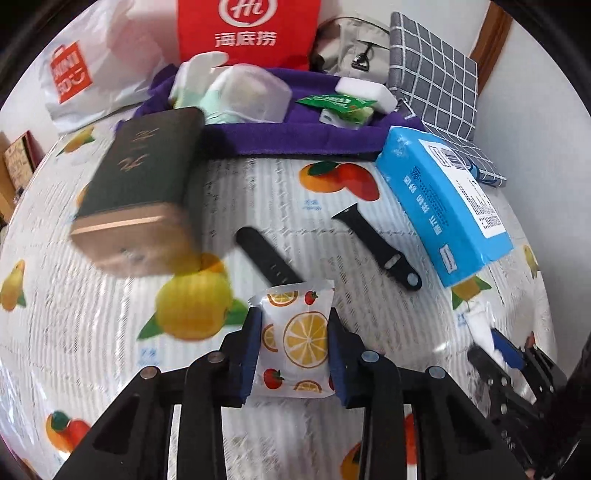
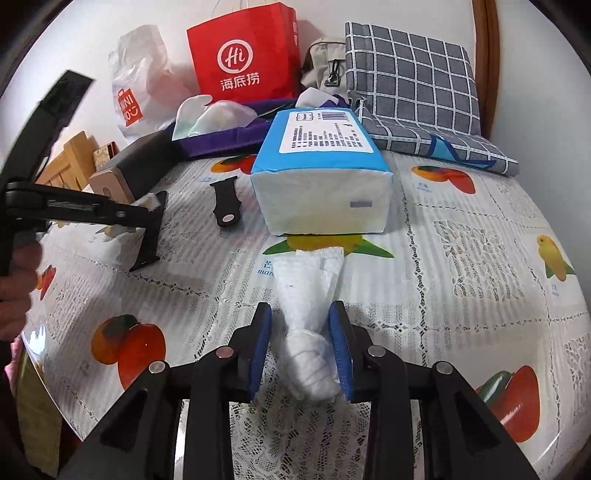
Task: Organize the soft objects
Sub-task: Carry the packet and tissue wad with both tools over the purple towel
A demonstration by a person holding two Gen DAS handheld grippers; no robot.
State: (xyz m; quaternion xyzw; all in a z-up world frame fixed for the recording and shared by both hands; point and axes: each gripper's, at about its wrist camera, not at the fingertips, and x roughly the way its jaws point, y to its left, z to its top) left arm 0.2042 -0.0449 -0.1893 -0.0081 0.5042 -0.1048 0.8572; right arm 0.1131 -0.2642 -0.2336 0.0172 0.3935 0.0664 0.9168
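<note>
My left gripper (image 1: 294, 312) is shut on a small fruit-print tissue packet (image 1: 301, 343); both blue pads press its sides just above the tablecloth. My right gripper (image 2: 300, 306) is open. A twisted white paper tissue (image 2: 308, 295) lies on the table between its fingers, with a gap at the left pad. In front of it stands a blue tissue pack (image 2: 321, 173). A purple fabric tray (image 1: 295, 136) at the back holds a pale green cloth, a white sponge and a green packet. The right gripper (image 1: 506, 354) shows at the lower right of the left wrist view.
Two black watch strap halves (image 1: 269, 258) (image 1: 380, 247) lie mid-table. A dark green box (image 1: 136, 192) stands left. A red paper bag (image 1: 247, 29), a white plastic bag (image 1: 74, 74) and a checked grey cloth (image 1: 432, 74) line the back wall. A hand (image 2: 14, 280) holds the left gripper.
</note>
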